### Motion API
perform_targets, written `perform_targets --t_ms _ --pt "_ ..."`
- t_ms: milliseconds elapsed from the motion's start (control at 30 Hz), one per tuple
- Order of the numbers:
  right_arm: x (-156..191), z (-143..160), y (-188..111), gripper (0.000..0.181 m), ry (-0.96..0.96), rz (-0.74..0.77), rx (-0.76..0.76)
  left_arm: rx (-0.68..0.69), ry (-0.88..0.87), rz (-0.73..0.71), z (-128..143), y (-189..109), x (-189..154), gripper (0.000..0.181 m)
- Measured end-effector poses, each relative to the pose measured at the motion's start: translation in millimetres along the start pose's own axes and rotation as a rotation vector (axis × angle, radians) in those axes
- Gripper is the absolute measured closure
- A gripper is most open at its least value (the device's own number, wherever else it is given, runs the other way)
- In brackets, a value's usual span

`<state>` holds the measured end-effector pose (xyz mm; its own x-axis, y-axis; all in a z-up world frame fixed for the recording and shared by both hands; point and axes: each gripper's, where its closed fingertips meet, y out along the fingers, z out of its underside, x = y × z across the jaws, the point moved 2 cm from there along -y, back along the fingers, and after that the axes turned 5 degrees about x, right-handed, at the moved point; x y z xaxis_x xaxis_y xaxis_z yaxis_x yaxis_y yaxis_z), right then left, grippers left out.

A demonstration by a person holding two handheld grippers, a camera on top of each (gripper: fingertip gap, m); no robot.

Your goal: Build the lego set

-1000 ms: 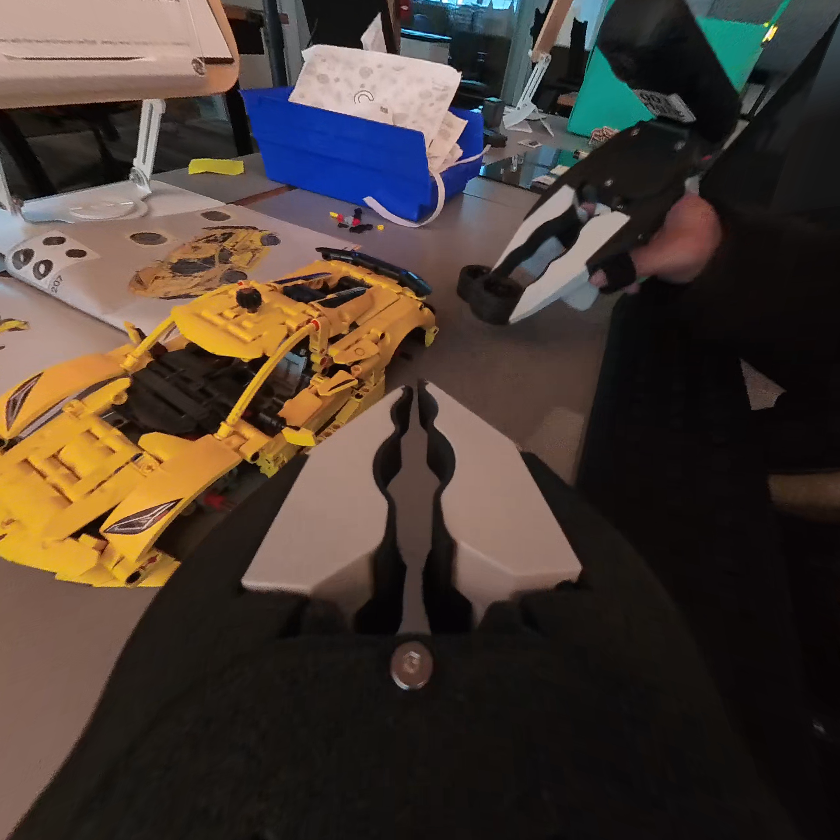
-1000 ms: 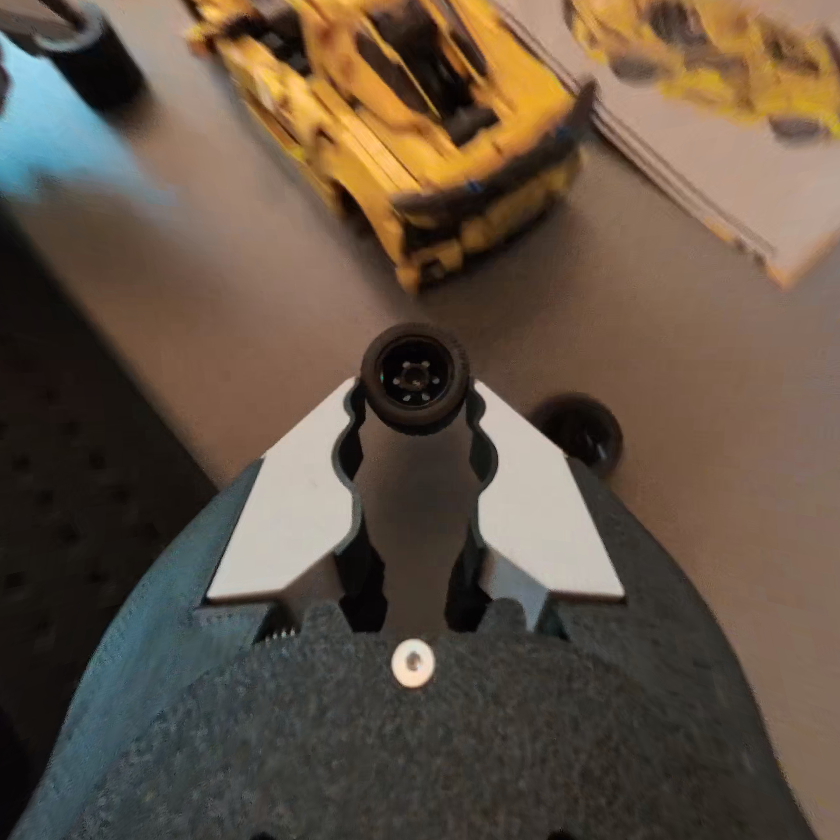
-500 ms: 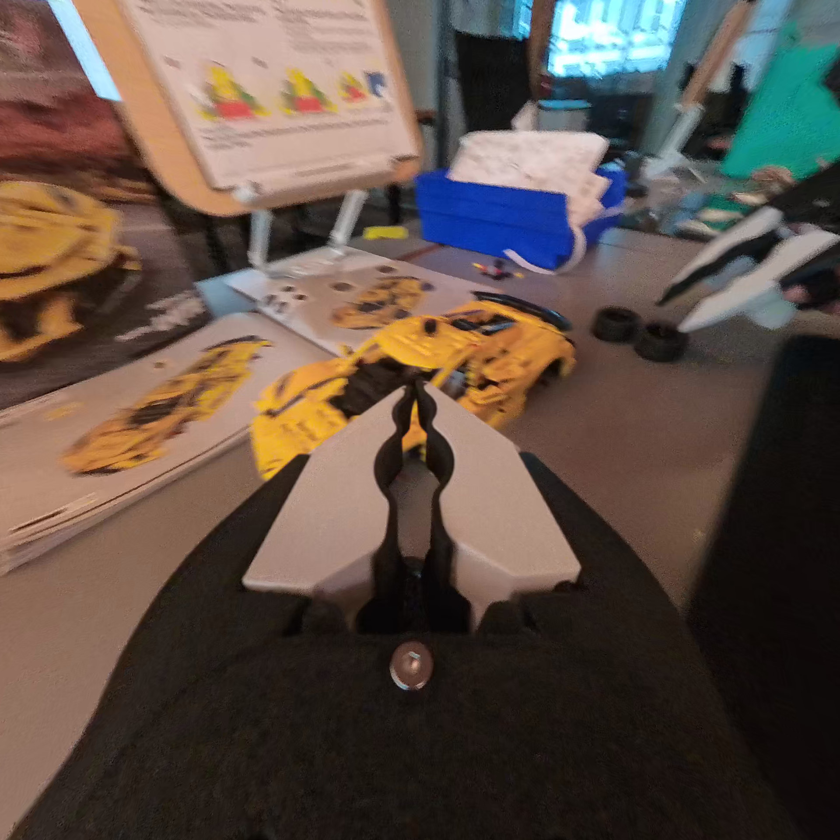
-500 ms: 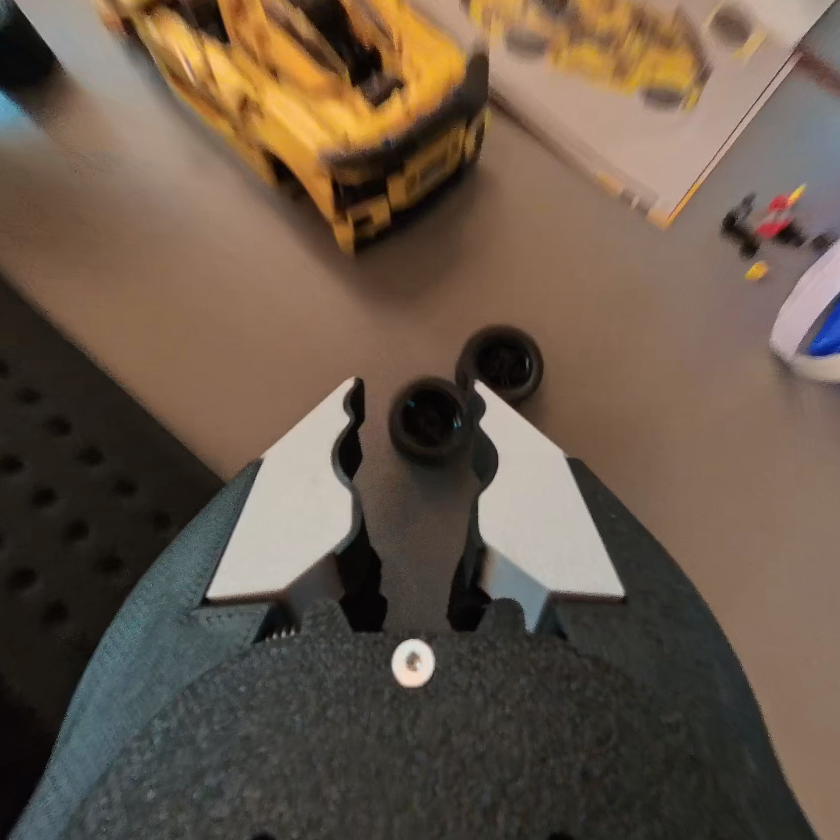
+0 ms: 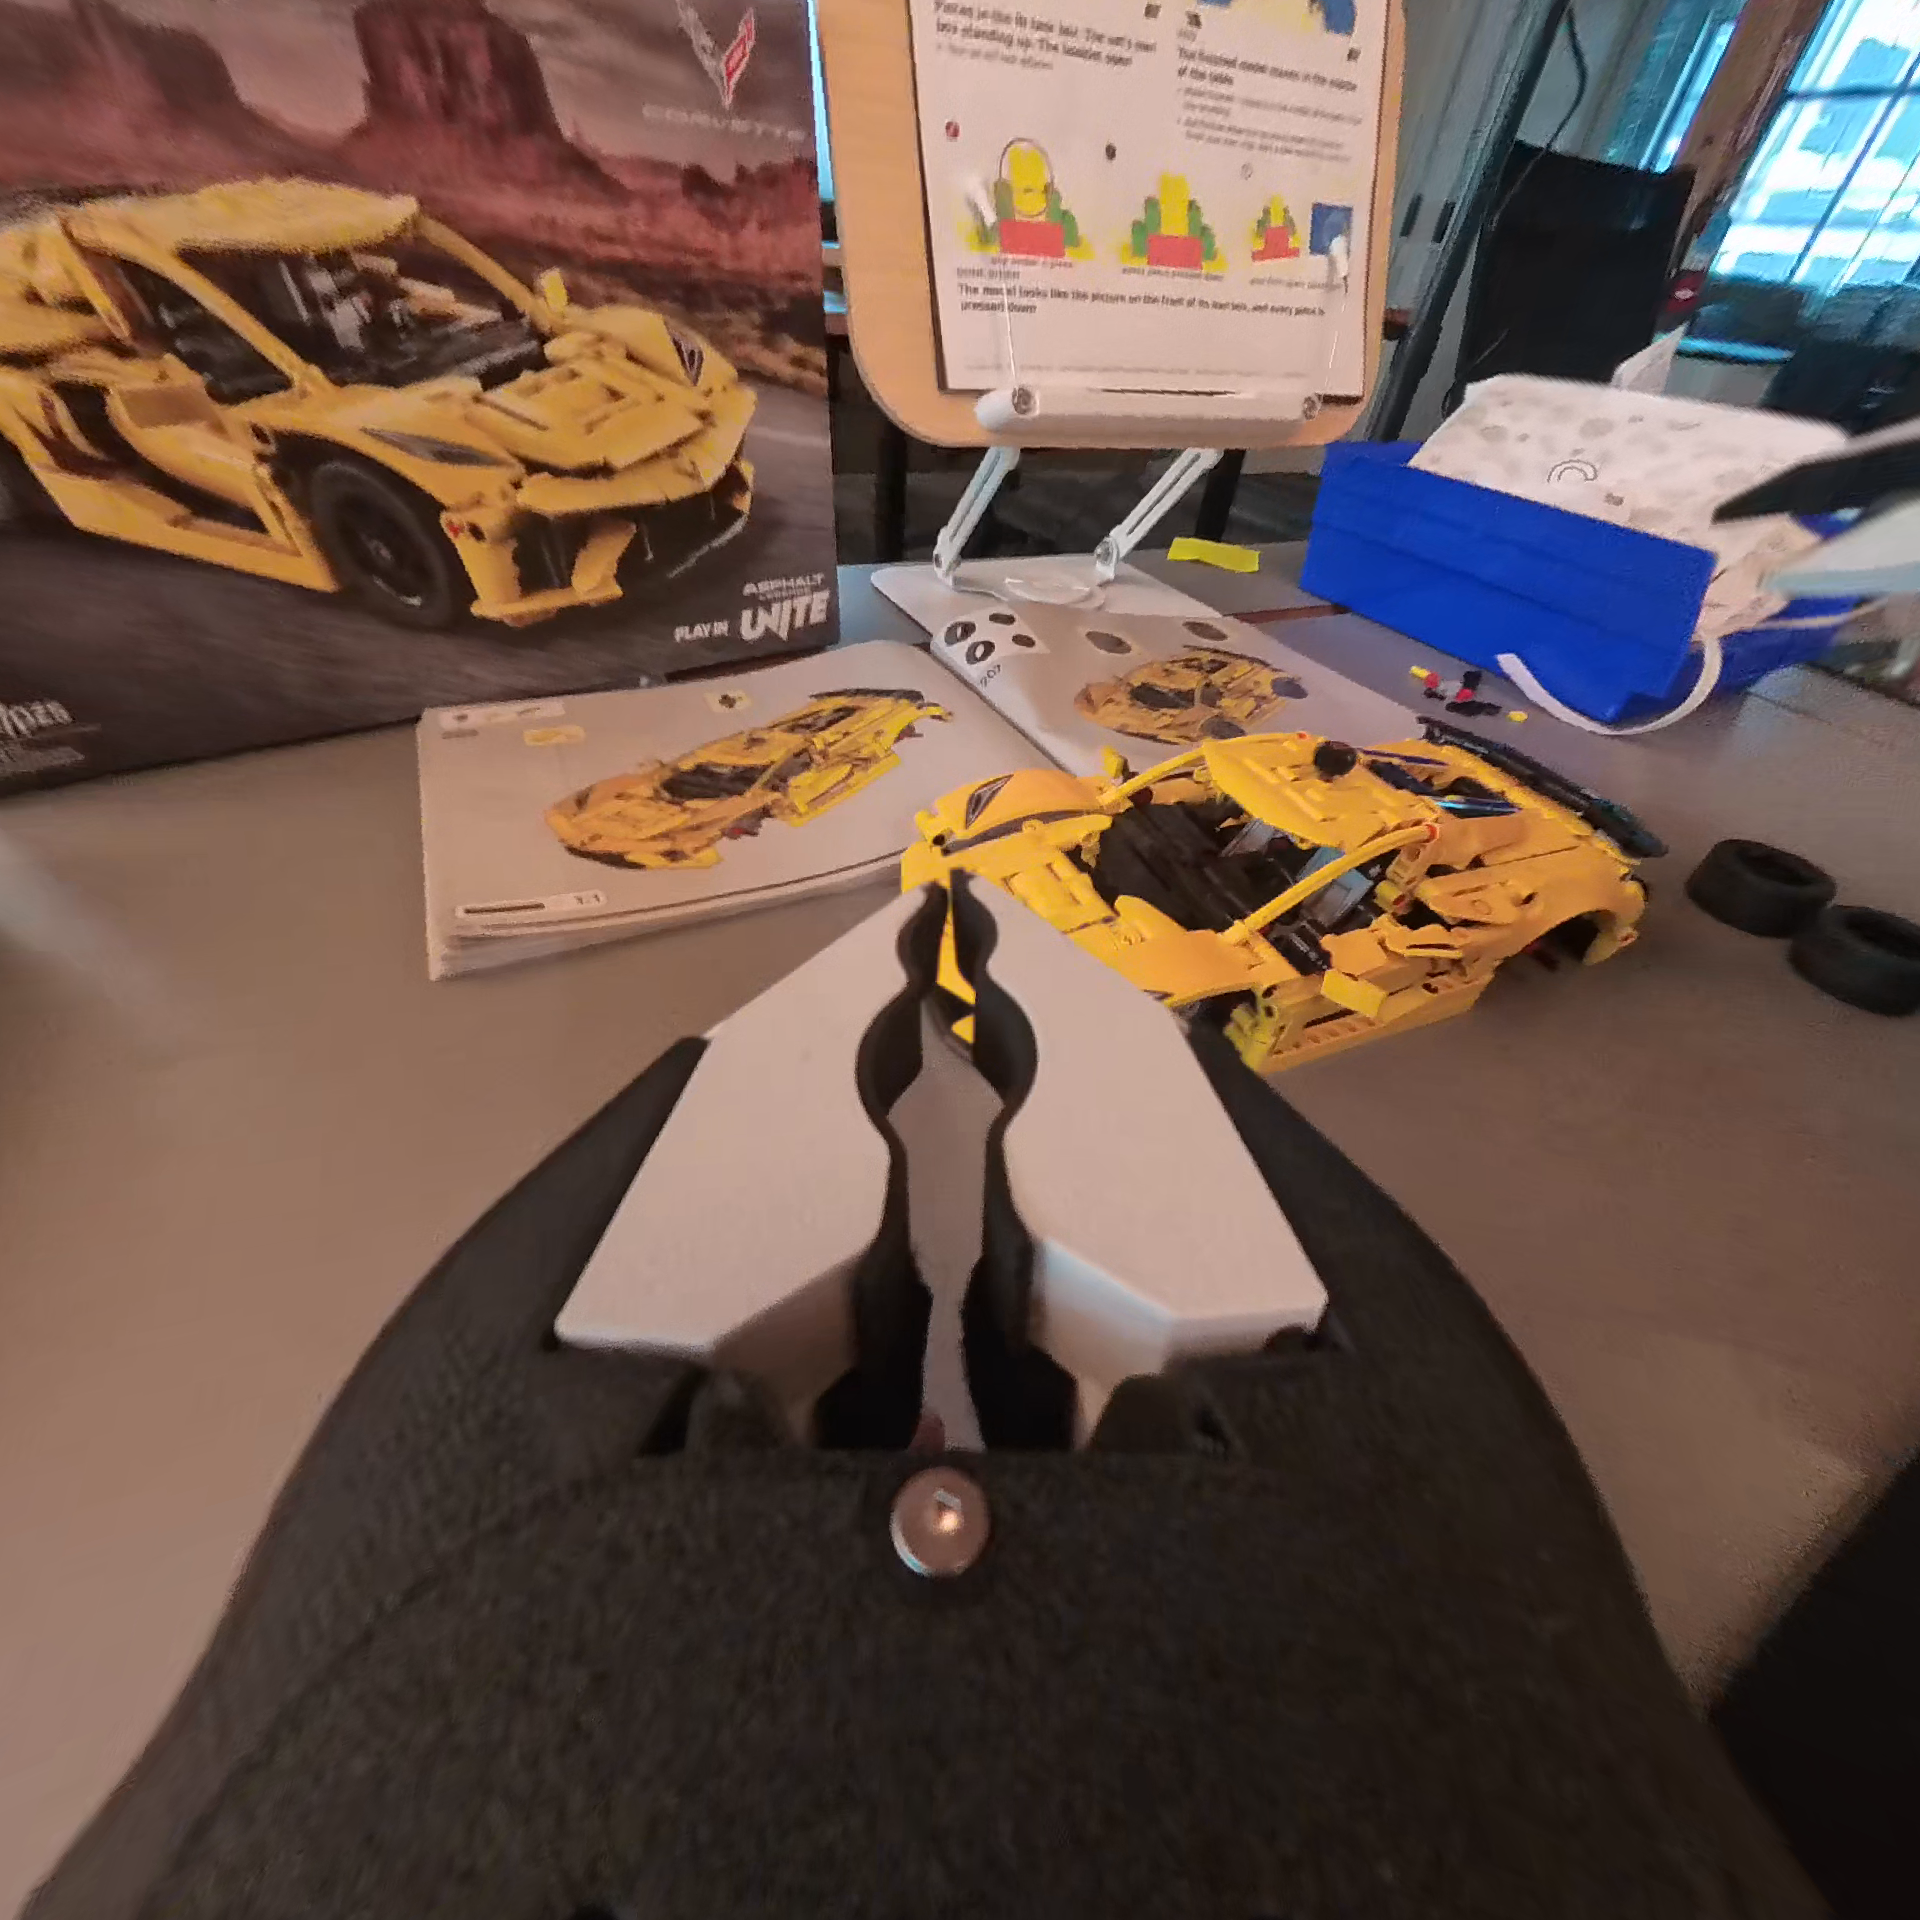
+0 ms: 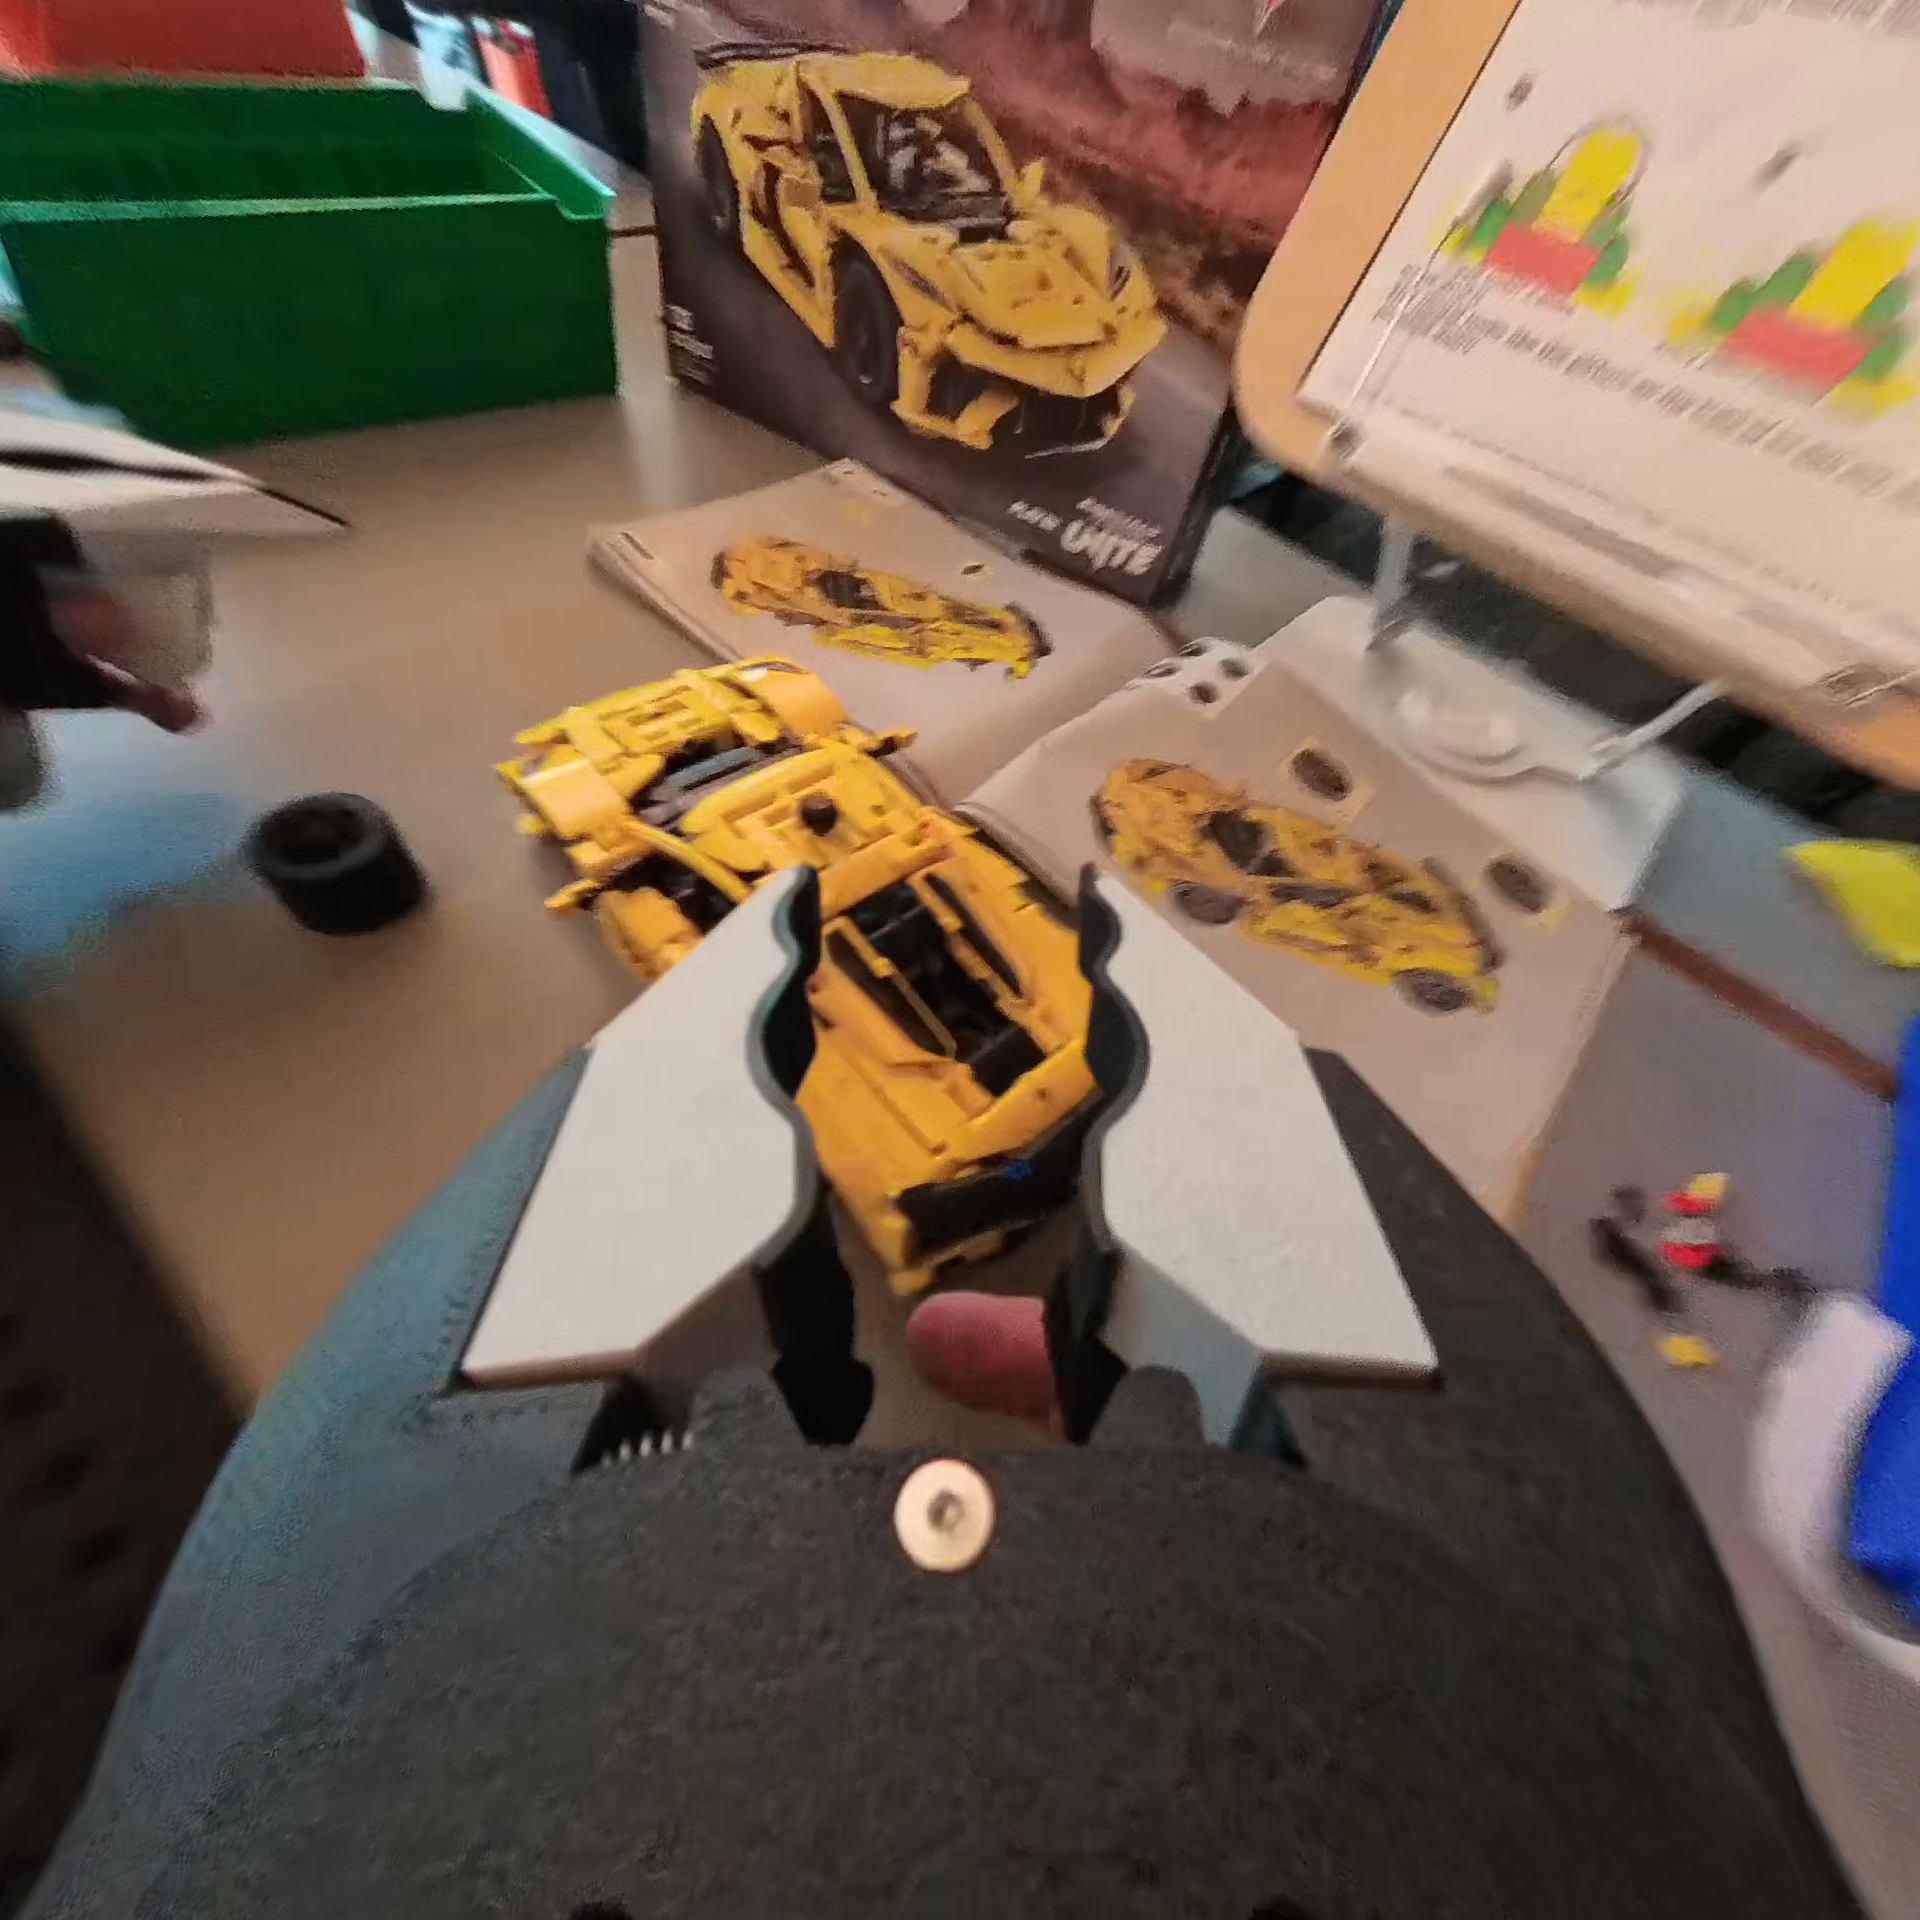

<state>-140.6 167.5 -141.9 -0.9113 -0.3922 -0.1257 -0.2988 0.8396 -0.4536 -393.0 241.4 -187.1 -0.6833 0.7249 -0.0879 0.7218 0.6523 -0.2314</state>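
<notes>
The yellow lego car (image 5: 1278, 883) stands wheel-less on the grey table, also in the right wrist view (image 6: 727, 758). Two black tyres (image 5: 1761, 888) lie side by side just right of its rear. A third tyre (image 6: 332, 862) lies left of the car's nose. My left gripper (image 5: 951, 894) is shut and empty, held above the table in front of the car's nose. My right gripper (image 6: 945, 894) is open and empty, raised above the car's rear; its fingers (image 5: 1839, 509) show at the far right of the left wrist view.
Two open instruction booklets (image 5: 665, 800) lie behind the car. The set's box (image 5: 395, 343) and a sheet on a stand (image 5: 1122, 208) stand at the back. A blue bin (image 5: 1507, 582) with small loose parts (image 6: 1683, 1236) is on the right, a green bin (image 6: 291, 260) on the left. There is about 25 cm between the tips of the two grippers.
My right gripper opened, left the tyre on the table beside another one, then lifted and drew back over the car. My left gripper stayed shut and pulled back and up.
</notes>
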Motion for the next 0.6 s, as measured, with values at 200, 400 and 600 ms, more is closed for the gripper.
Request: perform_targets --t_ms 200,400,600 --pt "16 51 4 0.146 0.257 -0.1 -0.055 0.003 -0.062 0.071 2 1 -6 0.18" --pt "-14 61 -7 0.159 0.316 -0.012 -0.136 -0.006 0.038 0.113 -1 2 -27 0.18" --pt "-4 62 -3 0.162 0.334 -0.069 -0.117 0.011 -0.001 0.224 -1 3 -43 0.17"
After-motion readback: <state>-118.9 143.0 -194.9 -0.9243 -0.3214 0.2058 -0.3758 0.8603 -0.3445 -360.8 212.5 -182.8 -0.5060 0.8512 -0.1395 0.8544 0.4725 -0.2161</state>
